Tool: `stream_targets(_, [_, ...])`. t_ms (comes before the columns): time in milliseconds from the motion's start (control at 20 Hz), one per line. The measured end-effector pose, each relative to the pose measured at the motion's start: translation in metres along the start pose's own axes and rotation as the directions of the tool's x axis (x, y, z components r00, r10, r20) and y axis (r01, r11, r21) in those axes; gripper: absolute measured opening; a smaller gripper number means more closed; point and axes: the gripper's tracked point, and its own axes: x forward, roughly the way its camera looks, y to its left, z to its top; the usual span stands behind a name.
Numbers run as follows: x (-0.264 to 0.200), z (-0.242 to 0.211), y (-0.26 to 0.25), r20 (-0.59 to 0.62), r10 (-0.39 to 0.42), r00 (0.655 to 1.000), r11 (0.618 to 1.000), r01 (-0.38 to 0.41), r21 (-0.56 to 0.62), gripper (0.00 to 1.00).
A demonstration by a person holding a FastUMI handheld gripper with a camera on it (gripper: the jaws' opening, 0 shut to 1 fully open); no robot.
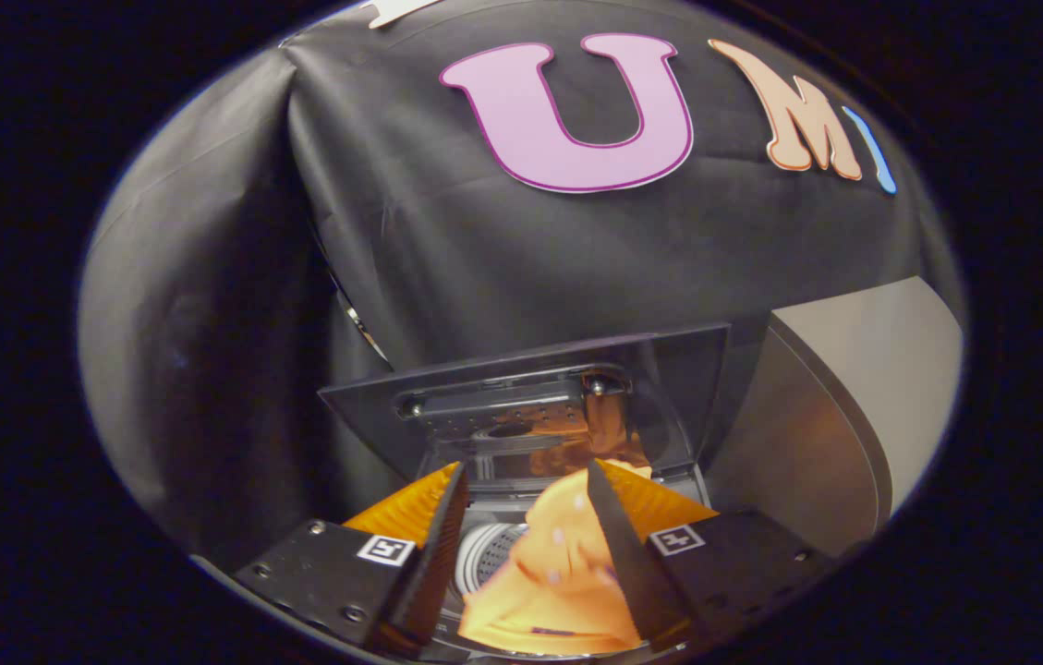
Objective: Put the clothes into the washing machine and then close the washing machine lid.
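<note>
An orange garment (549, 573) with pale dots hangs between my fingers, over the washing machine's open drum (487, 550). It lies against the right finger (618, 540), while a gap with the drum showing through separates it from the left finger (442, 536). My gripper (526, 476) stands open, just above the tub opening. The machine's dark glass lid (530, 397) is raised upright just beyond the fingers and mirrors the orange cloth.
A tall pale cabinet or appliance (854, 406) stands to the right of the washing machine. The booth's black cloth wall (235, 305) hangs close behind and to the left of the raised lid.
</note>
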Motion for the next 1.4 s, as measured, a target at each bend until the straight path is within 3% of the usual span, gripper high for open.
stream_targets(50, [0.000, 0.005, 0.003, 0.018, 0.010, 1.000, 1.000, -0.010, 0.010, 0.83])
stream_targets(250, [-0.003, 0.014, 0.009, 0.051, 0.035, 0.998, 0.999, -0.035, -0.012, 0.93])
stream_targets(700, [0.005, 0.058, 0.031, 0.179, 0.080, 0.981, 0.996, -0.071, -0.054, 0.94])
stream_targets(950, [0.033, 0.082, 0.021, 0.238, 0.019, 0.971, 0.999, -0.011, -0.036, 0.95])
stream_targets(1100, [0.051, 0.105, 0.019, 0.317, -0.025, 0.948, 0.992, 0.062, -0.109, 0.95])
stream_targets(1400, [0.094, 0.104, 0.021, 0.287, -0.114, 0.951, 0.960, 0.181, -0.216, 0.96])
